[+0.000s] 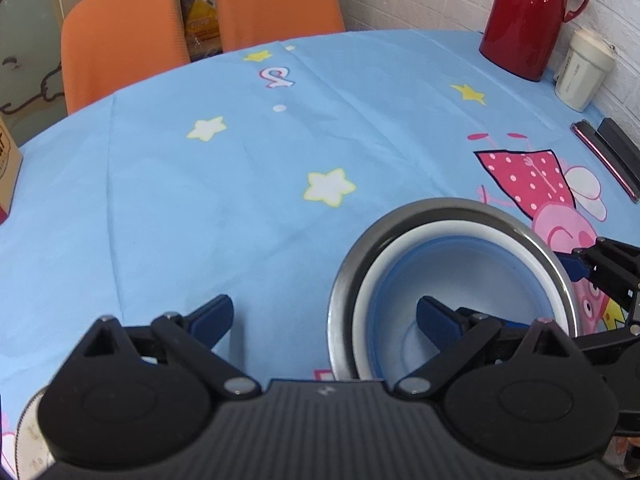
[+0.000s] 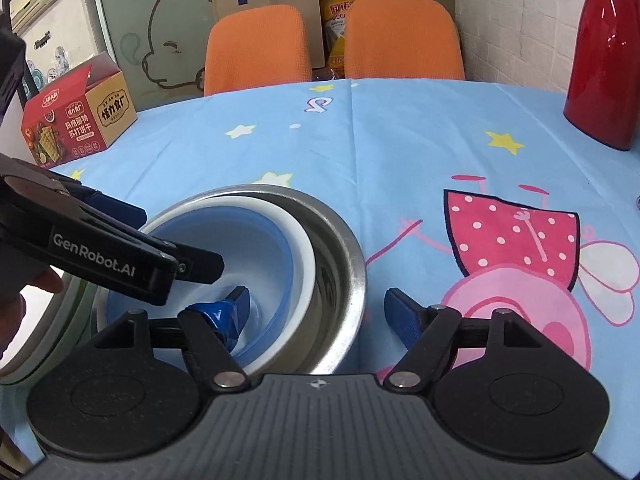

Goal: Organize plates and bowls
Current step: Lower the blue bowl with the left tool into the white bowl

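Note:
A steel bowl stands on the blue tablecloth with a white bowl nested in it and a blue bowl inside that. The stack also shows in the right wrist view: steel bowl, white bowl, blue bowl. My left gripper is open, its right finger inside the blue bowl and its left finger outside over the cloth. My right gripper is open, straddling the stack's right rims, left finger inside the blue bowl. A plate's rim shows at the left.
A red thermos and a white cup stand at the far right by the wall, with a dark flat device near them. A red snack box sits at the far left. Two orange chairs stand behind the table.

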### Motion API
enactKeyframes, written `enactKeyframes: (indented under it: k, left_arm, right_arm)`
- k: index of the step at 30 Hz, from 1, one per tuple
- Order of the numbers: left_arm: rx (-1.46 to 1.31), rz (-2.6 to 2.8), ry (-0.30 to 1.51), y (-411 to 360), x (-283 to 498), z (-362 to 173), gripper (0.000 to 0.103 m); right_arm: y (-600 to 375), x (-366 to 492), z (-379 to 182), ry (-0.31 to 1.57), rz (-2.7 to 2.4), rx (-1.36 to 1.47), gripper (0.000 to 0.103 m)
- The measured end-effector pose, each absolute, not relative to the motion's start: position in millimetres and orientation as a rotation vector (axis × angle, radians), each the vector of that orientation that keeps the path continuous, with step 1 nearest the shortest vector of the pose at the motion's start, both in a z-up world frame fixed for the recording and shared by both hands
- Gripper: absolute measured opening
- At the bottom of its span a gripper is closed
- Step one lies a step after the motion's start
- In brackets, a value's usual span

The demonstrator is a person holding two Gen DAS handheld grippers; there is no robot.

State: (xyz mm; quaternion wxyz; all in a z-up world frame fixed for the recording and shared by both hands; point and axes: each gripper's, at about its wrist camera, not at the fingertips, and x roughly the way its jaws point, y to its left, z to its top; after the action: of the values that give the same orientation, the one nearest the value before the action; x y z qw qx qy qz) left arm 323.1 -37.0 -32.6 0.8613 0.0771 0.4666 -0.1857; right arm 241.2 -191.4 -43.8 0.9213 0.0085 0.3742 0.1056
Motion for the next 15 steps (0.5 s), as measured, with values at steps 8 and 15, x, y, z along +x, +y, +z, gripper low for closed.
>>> enactKeyframes:
  k: [8, 15]
  left_arm:
    - [0.141, -0.414, 1.012, -38.4, 330.1, -40.1, 0.098]
    - [0.142, -0.420, 1.004, -41.5, 322.9, -37.9, 0.087]
  right_arm:
    - [-188.6, 238.4, -47.6, 0.727, 0.195, 0.010, 0.066]
    - [-182.1, 225.2, -43.3, 0.743, 0.213, 0.064, 0.066]
